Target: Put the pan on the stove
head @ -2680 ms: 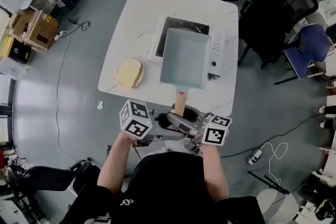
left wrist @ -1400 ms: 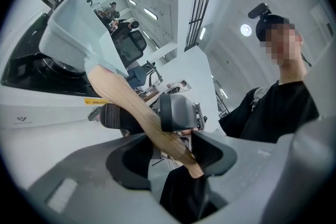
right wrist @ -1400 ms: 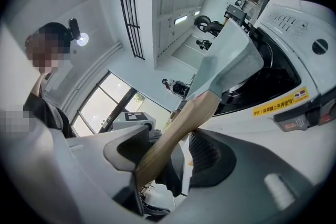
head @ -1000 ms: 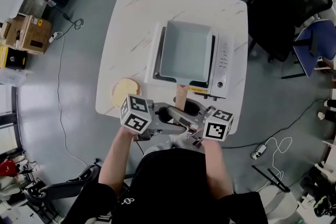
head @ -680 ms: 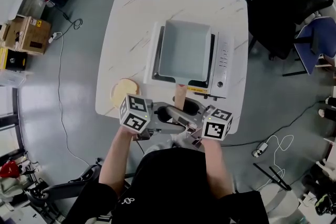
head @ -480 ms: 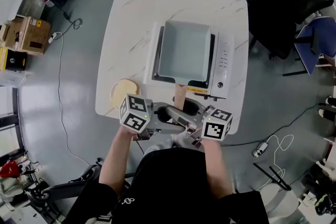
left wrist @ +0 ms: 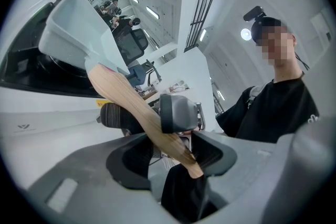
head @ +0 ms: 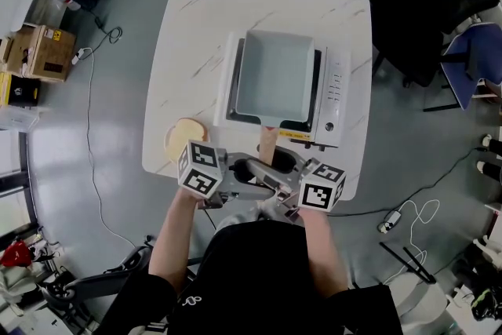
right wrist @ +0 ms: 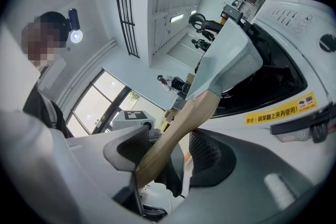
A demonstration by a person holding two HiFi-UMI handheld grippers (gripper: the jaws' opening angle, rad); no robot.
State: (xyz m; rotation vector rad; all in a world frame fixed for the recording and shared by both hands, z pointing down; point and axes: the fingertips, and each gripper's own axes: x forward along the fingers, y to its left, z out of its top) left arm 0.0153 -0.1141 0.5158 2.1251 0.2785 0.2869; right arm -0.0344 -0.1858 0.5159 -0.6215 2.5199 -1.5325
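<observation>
A pale grey square pan sits flat on the white tabletop stove, its wooden handle sticking out toward me over the table's near edge. My left gripper reaches in from the left and my right gripper from the right, and both meet at the handle's end. In the left gripper view the handle runs slantwise between the jaws of the left gripper up to the pan. In the right gripper view the handle crosses the jaws of the right gripper, touching both; the pan rests over the stove.
A plate of flat bread lies at the near left corner of the white marble table. Office chairs crowd the right side, cardboard boxes stand at the left, and cables trail on the floor.
Earlier the pan hung tilted over the stove's front right; now it lies square on the stove. Over the last second the grippers and pan have barely moved.
</observation>
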